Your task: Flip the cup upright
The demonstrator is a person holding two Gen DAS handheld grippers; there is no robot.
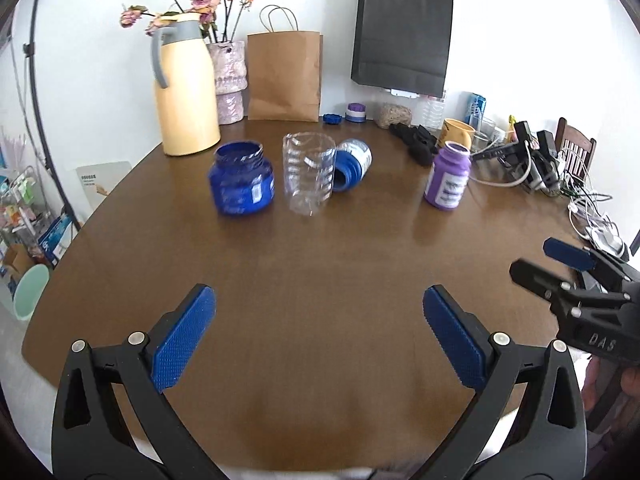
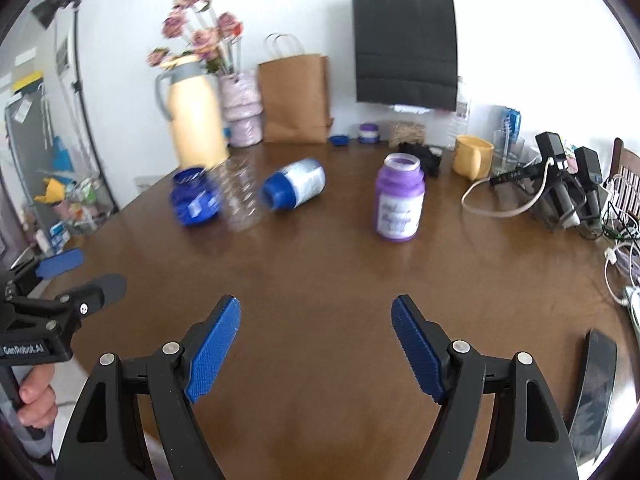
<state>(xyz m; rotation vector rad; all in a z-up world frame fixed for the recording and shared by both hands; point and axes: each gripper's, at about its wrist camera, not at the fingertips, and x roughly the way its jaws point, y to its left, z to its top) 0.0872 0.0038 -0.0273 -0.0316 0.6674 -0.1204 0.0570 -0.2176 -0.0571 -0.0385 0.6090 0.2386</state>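
A blue and white bottle [image 1: 352, 164] lies on its side on the brown table [image 1: 320, 280], its open mouth toward me; it also shows in the right wrist view [image 2: 294, 184]. A clear ribbed plastic cup [image 1: 309, 172] stands in front of it, also seen in the right wrist view [image 2: 240, 196]. My left gripper [image 1: 320, 336] is open and empty above the near table. My right gripper [image 2: 316, 348] is open and empty, and shows at the right of the left wrist view [image 1: 540, 264].
A dark blue jar [image 1: 242, 178] and a purple bottle [image 1: 448, 176] stand upright. A yellow thermos [image 1: 184, 88], flower vase [image 1: 230, 80], brown bag [image 1: 284, 76] and black bag [image 1: 402, 32] line the back. Cables and chargers [image 1: 536, 164] clutter the right.
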